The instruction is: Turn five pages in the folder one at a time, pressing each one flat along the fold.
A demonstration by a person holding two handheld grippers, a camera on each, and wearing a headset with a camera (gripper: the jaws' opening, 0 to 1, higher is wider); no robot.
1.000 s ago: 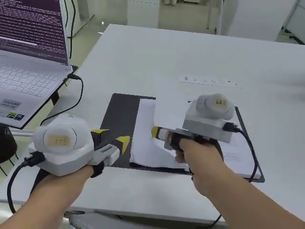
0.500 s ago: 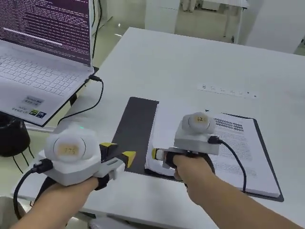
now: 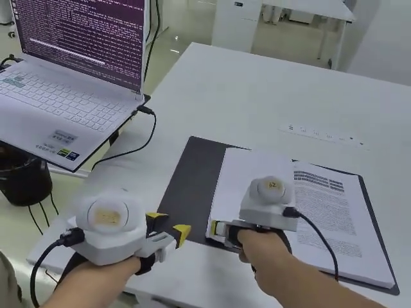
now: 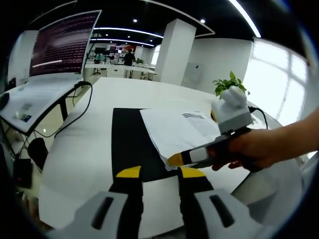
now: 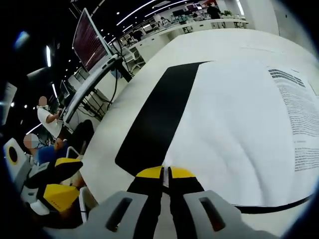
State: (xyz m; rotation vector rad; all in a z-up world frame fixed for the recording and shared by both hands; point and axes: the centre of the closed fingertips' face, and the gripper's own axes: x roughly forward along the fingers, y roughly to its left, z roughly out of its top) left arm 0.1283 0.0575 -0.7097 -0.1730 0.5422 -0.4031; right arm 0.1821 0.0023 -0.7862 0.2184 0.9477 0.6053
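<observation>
Folder page [image 3: 247, 179] is pinched at its near left corner by the right gripper [image 3: 217, 228], jaws pressed together, left gripper [image 3: 171, 224] hangs just beside it with jaws spread over the table [image 3: 257, 90] edge, folder [image 3: 192, 179] lying open near that edge, laptop [image 3: 70, 96] off to the left.

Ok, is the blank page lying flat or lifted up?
Mostly flat: the blank page lies spread on the folder, slightly rippled; its near corner is pinched by the right gripper.

Brightly, evenly lit by ceiling strips [image 4: 242, 15] and a window [image 4: 276, 84] (gripper views bent at edges), soft shadows, mostly sharp.
</observation>
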